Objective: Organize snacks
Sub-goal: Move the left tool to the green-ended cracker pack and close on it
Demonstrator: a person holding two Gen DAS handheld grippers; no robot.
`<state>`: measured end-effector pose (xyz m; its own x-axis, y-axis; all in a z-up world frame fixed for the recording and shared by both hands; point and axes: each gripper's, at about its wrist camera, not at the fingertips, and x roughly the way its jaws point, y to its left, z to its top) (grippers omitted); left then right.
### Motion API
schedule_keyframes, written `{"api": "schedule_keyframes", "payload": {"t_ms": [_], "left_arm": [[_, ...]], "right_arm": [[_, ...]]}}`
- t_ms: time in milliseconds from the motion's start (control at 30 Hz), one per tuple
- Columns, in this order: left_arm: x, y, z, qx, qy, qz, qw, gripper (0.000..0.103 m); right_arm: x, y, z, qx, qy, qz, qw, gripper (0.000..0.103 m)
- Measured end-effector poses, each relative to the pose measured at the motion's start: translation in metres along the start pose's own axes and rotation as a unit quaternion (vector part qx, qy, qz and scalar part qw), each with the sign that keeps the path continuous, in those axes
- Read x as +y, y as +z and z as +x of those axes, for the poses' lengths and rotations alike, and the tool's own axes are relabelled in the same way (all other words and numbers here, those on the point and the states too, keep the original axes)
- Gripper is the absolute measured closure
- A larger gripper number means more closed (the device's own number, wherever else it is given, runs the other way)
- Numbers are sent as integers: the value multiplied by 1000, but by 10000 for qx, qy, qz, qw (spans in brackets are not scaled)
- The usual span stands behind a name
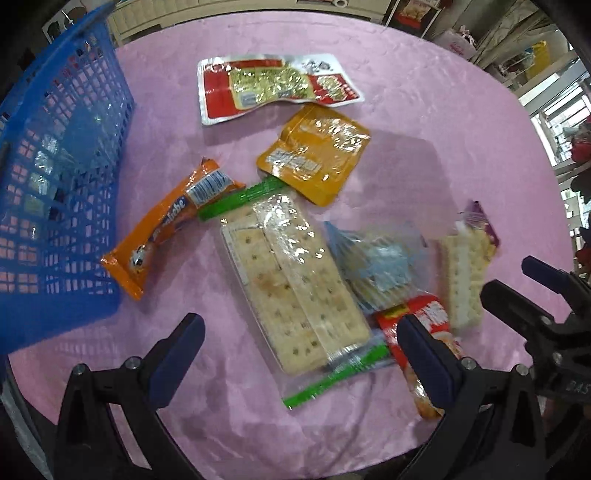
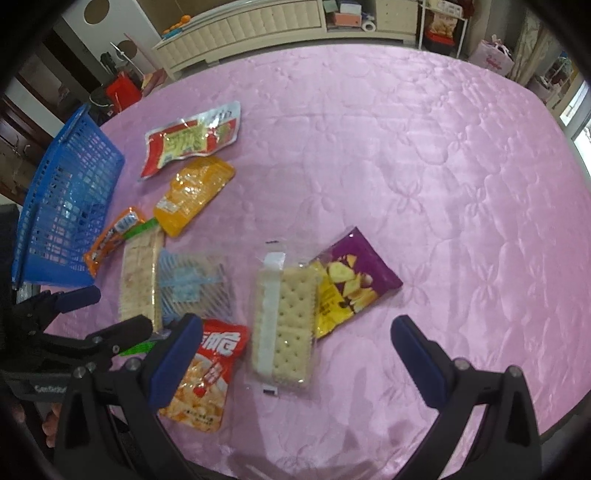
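Several snack packs lie on a pink tablecloth [image 2: 424, 155]. My left gripper [image 1: 299, 332] is open above a clear cracker pack with green ends [image 1: 291, 291]. Beside it lie an orange bar [image 1: 166, 229], a yellow pouch [image 1: 314, 151], a red and white pack [image 1: 273, 85], a blue-striped pack [image 1: 376, 262] and a red chip bag [image 1: 424, 347]. My right gripper [image 2: 295, 339] is open above a clear sandwich-cracker pack [image 2: 286, 325], next to a purple chip bag [image 2: 351, 277]. A blue mesh basket [image 1: 55, 192] stands at the left, with some clear wrappers inside.
The basket also shows in the right wrist view [image 2: 62, 206]. The right gripper's black frame [image 1: 546, 317] is at the right edge of the left wrist view. Shelves and furniture [image 2: 258, 26] stand beyond the table's far edge.
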<state>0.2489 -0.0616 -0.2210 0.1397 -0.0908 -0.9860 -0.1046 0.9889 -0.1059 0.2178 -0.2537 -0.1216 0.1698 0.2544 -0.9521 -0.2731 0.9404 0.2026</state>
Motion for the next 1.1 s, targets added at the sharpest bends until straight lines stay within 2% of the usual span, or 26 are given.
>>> {"api": "schedule_keyframes", "payload": {"t_ms": [233, 433, 533, 567, 667, 700, 867, 1100], "left_arm": [[9, 6, 18, 154, 5, -165, 9997, 0], [6, 14, 25, 121, -47, -38, 9999, 0], [-2, 18, 28, 170, -208, 57, 9996, 11], [-3, 18, 28, 199, -366, 14, 9991, 19], [-4, 17, 25, 225, -508, -11, 9985, 36], [-3, 16, 25, 244, -523, -4, 9983, 39], [1, 10, 21, 230, -534, 71, 9983, 40], [3, -5, 4, -22, -617, 239, 9978, 47]], "right_arm": [[-1, 2, 7, 49, 62, -12, 10000, 0], [-1, 3, 10, 78, 44, 13, 10000, 0], [-2, 3, 12, 107, 42, 36, 9999, 0], [-3, 3, 12, 118, 43, 59, 9999, 0], [-7, 2, 11, 180, 72, 175, 9997, 0], [-8, 2, 10, 179, 93, 207, 9996, 0], [-10, 0, 1, 170, 130, 252, 9995, 0], [-1, 0, -3, 143, 71, 161, 9997, 0]]}}
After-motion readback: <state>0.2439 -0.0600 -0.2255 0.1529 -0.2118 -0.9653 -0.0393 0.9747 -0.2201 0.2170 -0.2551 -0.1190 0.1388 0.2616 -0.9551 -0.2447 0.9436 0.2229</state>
